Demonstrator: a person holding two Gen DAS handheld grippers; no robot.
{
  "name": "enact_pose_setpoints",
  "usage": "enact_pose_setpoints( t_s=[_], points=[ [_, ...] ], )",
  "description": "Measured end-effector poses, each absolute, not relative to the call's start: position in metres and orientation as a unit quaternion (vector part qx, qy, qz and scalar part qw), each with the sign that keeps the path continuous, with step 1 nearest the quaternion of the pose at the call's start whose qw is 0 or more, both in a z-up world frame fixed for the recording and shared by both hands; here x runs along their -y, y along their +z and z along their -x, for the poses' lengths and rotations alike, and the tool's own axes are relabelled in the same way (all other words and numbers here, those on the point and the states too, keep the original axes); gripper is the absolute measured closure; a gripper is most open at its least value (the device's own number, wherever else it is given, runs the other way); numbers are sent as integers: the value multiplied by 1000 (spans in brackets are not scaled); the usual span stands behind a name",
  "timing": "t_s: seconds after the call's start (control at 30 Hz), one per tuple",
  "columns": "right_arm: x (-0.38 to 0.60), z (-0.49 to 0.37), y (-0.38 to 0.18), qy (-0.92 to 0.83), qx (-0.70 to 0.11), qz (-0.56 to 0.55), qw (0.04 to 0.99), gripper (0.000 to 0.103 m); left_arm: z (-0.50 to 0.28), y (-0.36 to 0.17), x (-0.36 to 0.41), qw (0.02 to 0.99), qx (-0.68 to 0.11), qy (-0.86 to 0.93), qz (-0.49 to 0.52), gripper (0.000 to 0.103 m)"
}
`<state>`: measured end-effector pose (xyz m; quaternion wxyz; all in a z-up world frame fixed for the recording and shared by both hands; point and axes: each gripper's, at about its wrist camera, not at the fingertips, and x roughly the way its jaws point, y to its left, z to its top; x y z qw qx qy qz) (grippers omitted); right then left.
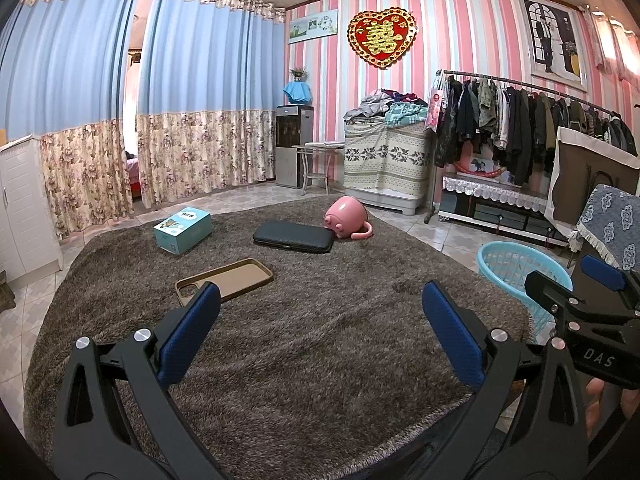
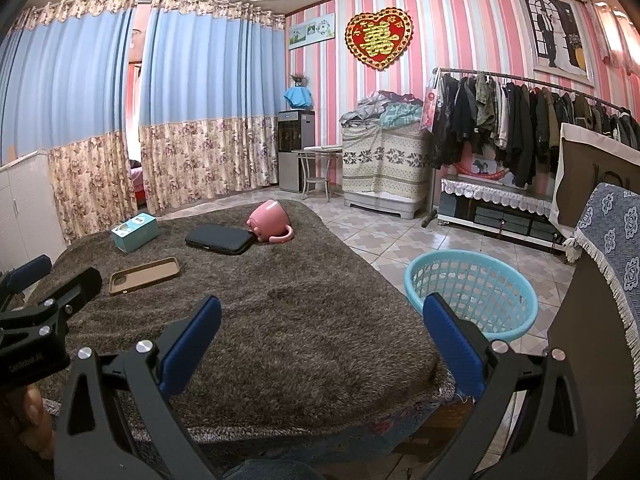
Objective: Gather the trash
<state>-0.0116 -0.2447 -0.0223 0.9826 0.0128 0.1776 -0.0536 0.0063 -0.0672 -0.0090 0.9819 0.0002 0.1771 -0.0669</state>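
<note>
On the brown shaggy table cover [image 1: 312,320] lie a brown phone case [image 1: 225,281], a black flat case [image 1: 294,237], a pink mug [image 1: 347,217] on its side and a light blue box [image 1: 183,229]. They also show in the right wrist view: phone case [image 2: 145,275], black case [image 2: 219,239], mug [image 2: 271,221], box [image 2: 135,232]. A light blue mesh basket [image 2: 472,294] stands on the floor to the right of the table. My left gripper [image 1: 320,328] is open and empty above the cover. My right gripper [image 2: 322,336] is open and empty near the table's right edge.
A clothes rack [image 2: 532,120] and a low cabinet [image 2: 496,208] stand at the right wall. A covered chest [image 2: 384,160], a small table [image 2: 316,168] and a water dispenser [image 2: 294,152] stand at the back. A white cupboard [image 1: 24,208] is at the left.
</note>
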Motion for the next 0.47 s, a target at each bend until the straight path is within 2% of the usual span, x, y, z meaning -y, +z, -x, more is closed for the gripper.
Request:
enact_pose_setpoints(
  t_s=[0.47],
  points=[
    [245, 12, -22, -53, -178, -13, 983, 4, -12, 0, 66, 981, -181, -72, -1, 5]
  ],
)
